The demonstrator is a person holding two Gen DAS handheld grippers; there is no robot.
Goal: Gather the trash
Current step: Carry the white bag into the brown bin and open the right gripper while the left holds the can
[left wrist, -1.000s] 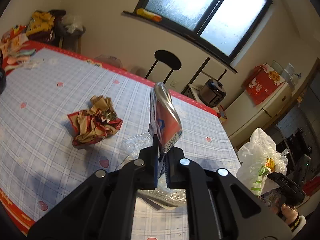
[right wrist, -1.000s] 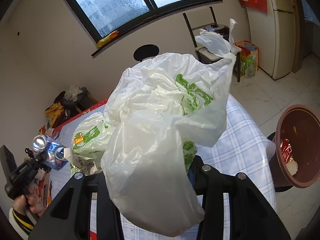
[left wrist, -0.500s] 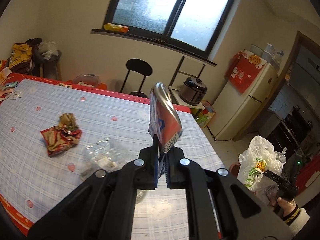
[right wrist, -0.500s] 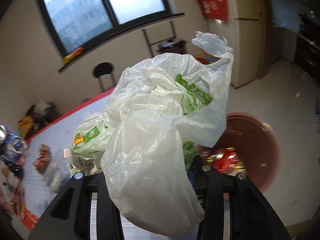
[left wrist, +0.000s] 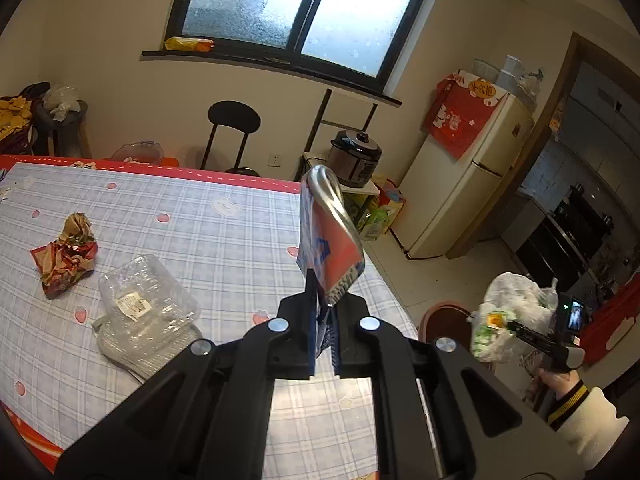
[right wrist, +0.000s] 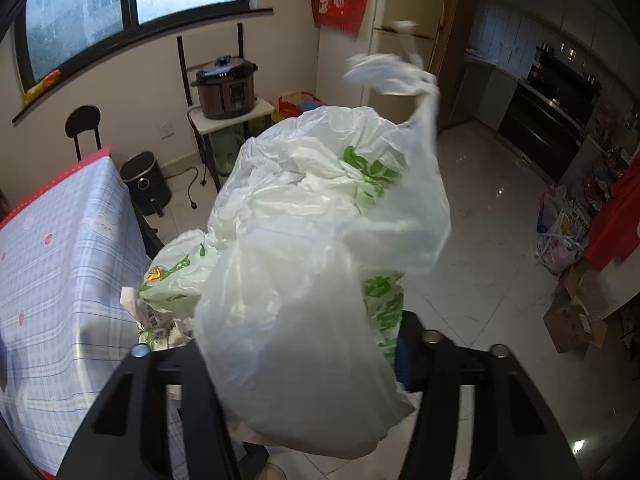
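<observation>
In the right wrist view the white plastic bag [right wrist: 316,280] covers the fingertips of the right gripper [right wrist: 304,356], and its upper handle is smeared by blur. In the left wrist view the fingers [left wrist: 310,320] hide the crushed can's [left wrist: 330,236] lower end. The surface [left wrist: 200,232] is cut off at the left edge.

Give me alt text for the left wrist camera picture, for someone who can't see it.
The left gripper pinches a crushed red and blue can above a checked tablecloth. On the cloth lie a clear plastic container and a crumpled red wrapper. At far right, the right gripper holds a white plastic bag over a brown bin.
</observation>
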